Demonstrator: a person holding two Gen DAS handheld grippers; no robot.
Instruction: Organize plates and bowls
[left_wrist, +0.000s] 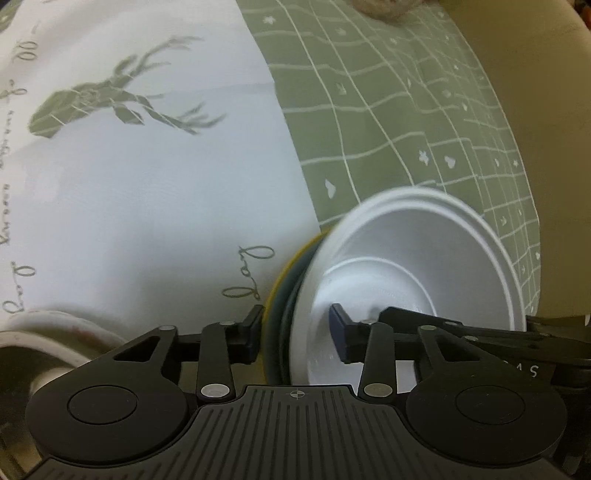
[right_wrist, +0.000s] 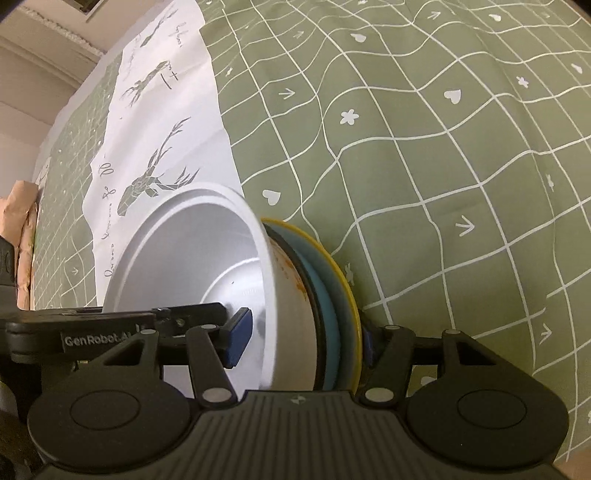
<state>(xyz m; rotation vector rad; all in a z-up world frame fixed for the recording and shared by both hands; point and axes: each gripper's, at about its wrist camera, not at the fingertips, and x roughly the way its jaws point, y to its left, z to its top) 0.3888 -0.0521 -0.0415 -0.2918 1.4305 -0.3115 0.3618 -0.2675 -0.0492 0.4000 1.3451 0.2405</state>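
A stack of dishes is held between both grippers above the table: nested white bowls (left_wrist: 413, 266) on dark and blue plates, with a yellow-rimmed plate (left_wrist: 275, 295) at the bottom. My left gripper (left_wrist: 295, 334) is shut on the stack, one finger inside the white bowl, the other under the yellow plate. In the right wrist view the white bowls (right_wrist: 192, 254), a blue plate (right_wrist: 328, 295) and the yellow-rimmed plate (right_wrist: 349, 273) appear tilted. My right gripper (right_wrist: 303, 336) is shut on the same stack from the opposite side.
A green grid tablecloth (right_wrist: 424, 147) covers the table, with a white deer-print cloth (left_wrist: 129, 166) on it. A white dish with a reddish rim (left_wrist: 48, 332) lies at the lower left of the left wrist view. Crumpled brown paper (right_wrist: 22, 221) sits at the far left edge.
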